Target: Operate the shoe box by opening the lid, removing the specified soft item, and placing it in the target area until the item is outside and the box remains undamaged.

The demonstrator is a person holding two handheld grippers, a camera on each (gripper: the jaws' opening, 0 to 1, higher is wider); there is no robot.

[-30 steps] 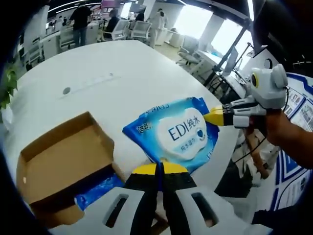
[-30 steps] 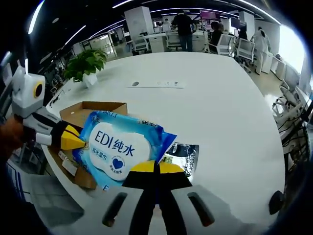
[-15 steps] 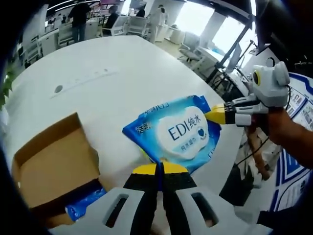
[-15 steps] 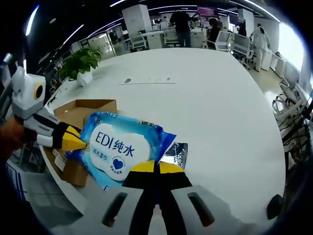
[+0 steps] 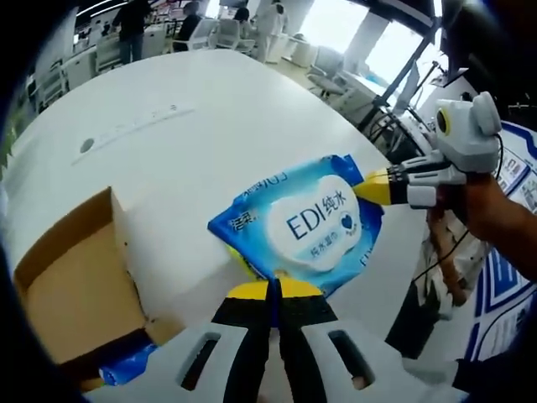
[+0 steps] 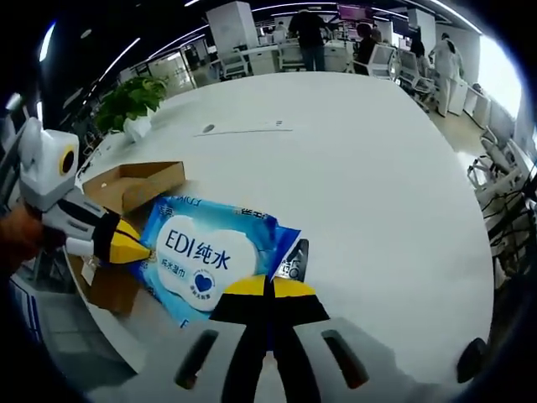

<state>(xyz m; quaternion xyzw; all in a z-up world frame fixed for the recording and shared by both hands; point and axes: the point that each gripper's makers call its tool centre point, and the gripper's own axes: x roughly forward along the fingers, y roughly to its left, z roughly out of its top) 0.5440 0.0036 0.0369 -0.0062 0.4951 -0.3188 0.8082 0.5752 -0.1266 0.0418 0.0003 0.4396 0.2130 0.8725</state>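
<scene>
Blue wet wipes pack (image 5: 310,225) held up above the white table (image 5: 185,143), centre of the left gripper view, label "EDI" facing camera. Left gripper (image 5: 272,290) jaws pressed together on the pack's near edge; pinched edge itself hidden behind the yellow tips. Right gripper (image 5: 374,186) entering from the right of that frame, yellow tip clamped on the pack's far corner, a hand (image 5: 487,206) behind it partly cut off by the frame edge.

Right gripper view: same pack (image 6: 214,256) centre-left, right gripper (image 6: 268,287) closed on its near edge, left gripper (image 6: 126,248) closed on the left corner. Shiny flap (image 6: 295,259) just right of the pack, print too small to read.

Open cardboard shoe box (image 5: 71,285) lower left of the left gripper view, cut off by the rim; blue packet (image 5: 126,372) peeking at its near end, mostly hidden. Box (image 6: 126,189) at left in the right gripper view, partly behind the pack, near the table edge. Potted plant (image 6: 130,101) upper left. Wide bare tabletop beyond the pack, up and right. People and chairs far back, blurred.
</scene>
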